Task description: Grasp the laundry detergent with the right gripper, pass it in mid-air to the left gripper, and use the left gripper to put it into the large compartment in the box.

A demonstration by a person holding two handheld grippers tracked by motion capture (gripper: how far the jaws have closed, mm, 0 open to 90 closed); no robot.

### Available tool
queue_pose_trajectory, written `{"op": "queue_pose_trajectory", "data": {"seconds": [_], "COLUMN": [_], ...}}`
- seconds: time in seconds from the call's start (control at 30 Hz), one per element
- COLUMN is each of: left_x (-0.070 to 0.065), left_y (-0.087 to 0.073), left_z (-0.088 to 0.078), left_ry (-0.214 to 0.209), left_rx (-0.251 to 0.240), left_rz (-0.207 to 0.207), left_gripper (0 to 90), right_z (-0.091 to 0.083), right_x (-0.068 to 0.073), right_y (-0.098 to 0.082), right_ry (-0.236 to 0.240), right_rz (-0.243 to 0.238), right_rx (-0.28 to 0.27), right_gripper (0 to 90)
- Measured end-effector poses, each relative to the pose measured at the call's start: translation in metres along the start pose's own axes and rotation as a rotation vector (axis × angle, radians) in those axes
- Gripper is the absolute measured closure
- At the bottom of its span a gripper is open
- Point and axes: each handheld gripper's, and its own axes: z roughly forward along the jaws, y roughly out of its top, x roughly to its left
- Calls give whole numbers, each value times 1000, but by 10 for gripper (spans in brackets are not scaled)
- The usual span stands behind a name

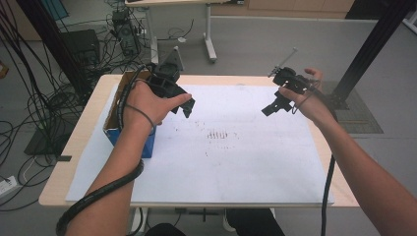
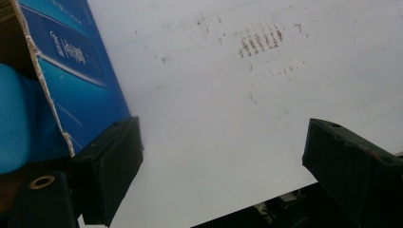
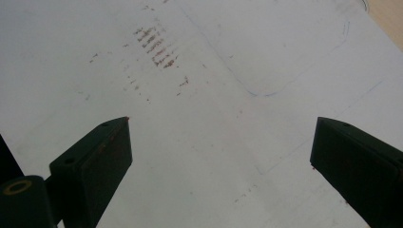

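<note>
Blue printed cardboard makes up the box [image 1: 129, 129] that is sitting at the left edge of the table [image 1: 78, 147], partly on the white sheet [image 1: 236, 167]. It is probably light and fairly stiff, though its torn top rim is likely to crumple, so a hold low on the side wall seems safer. The left gripper [image 1: 183, 106] is hovering just right of it, jaws standing apart and empty. Further right, rusty smudges [image 1: 219, 133] are marking the sheet. The right gripper [image 1: 273, 107] is hanging above the far right, jaws also wide, gripping nothing.
</note>
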Motion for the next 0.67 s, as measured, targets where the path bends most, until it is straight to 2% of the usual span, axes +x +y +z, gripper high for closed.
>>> {"op": "queue_pose_trajectory", "data": {"seconds": [0.43,0.67], "left_x": [-3,-4], "left_y": [3,5], "left_z": [2,0], "left_ry": [-13,-24], "left_rx": [3,-15], "left_rz": [13,17], "left_gripper": [136,136], "right_z": [-4,-4], "right_x": [0,1], "right_y": [-3,-2], "right_ry": [-12,-10], "right_rz": [3,-2], "right_rx": [5,0], "right_gripper": [64,64]}}
